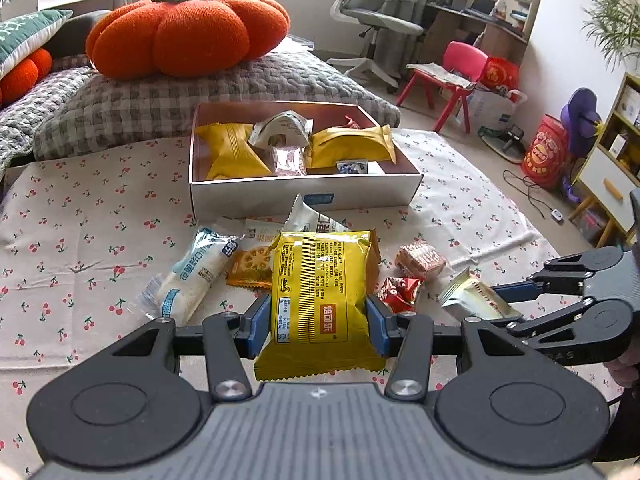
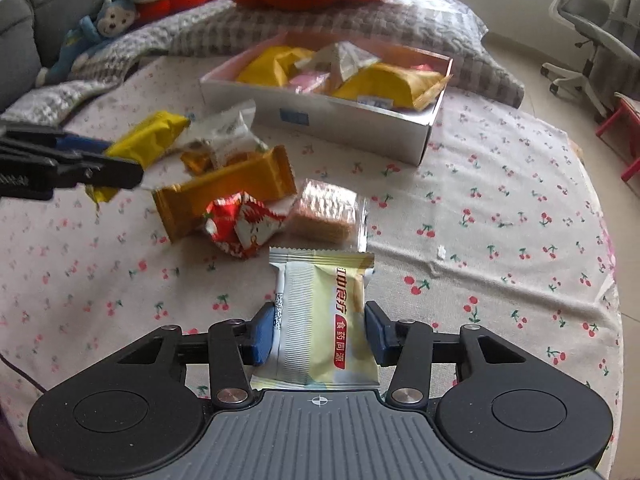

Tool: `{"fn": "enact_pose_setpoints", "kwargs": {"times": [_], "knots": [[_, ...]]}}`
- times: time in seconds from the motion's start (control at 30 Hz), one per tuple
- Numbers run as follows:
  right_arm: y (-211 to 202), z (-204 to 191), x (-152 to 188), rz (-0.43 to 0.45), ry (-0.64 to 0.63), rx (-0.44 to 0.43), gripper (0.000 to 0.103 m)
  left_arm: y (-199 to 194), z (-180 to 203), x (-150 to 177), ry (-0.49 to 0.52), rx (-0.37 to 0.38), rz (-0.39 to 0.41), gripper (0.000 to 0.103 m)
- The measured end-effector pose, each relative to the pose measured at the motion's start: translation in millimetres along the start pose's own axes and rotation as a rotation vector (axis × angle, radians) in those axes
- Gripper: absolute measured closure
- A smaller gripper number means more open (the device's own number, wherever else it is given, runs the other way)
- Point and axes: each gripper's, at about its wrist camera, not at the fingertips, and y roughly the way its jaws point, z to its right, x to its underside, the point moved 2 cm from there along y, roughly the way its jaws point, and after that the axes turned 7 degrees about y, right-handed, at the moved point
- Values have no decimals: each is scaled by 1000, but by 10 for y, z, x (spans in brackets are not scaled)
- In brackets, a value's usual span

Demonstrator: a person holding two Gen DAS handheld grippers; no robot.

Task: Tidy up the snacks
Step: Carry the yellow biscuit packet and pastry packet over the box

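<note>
My left gripper point(image 1: 318, 328) is shut on a yellow snack packet point(image 1: 320, 292), with both blue pads pressed against its sides above the cherry-print cloth. My right gripper point(image 2: 320, 334) is shut on a pale green and white packet point(image 2: 320, 320), gripped at its lower half. In the left wrist view that gripper point(image 1: 504, 306) enters from the right with the pale packet point(image 1: 472, 296). The white box point(image 1: 304, 196) behind holds two yellow packets, a white packet and small sweets. Loose snacks lie between: a white-blue packet point(image 1: 196, 276), a red wrapper point(image 2: 240, 224), a gold packet point(image 2: 224, 196) and a clear-wrapped biscuit point(image 2: 326, 210).
An orange pumpkin cushion point(image 1: 188, 32) rests on a grey checked quilt point(image 1: 120, 108) behind the box. The cloth-covered surface ends at the right point(image 2: 600, 240), with floor beyond. An office chair point(image 1: 372, 20) and a red child's chair point(image 1: 452, 80) stand farther off.
</note>
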Motion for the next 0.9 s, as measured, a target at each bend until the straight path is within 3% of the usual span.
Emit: {"fn": "enact_pose_setpoints", "kwargs": {"times": [0.33,0.67,0.9], "knots": [[-295,122,-278,116,95,-20,57,-29,4,-134,-21,-11,41,57],[-273,161,-617,171,174,-21,57,67,-20,-410,-51,-17,86,57],[-156,272,-895,195,220,-30,57,277,-187,-609,-56,-74,77,57]]}}
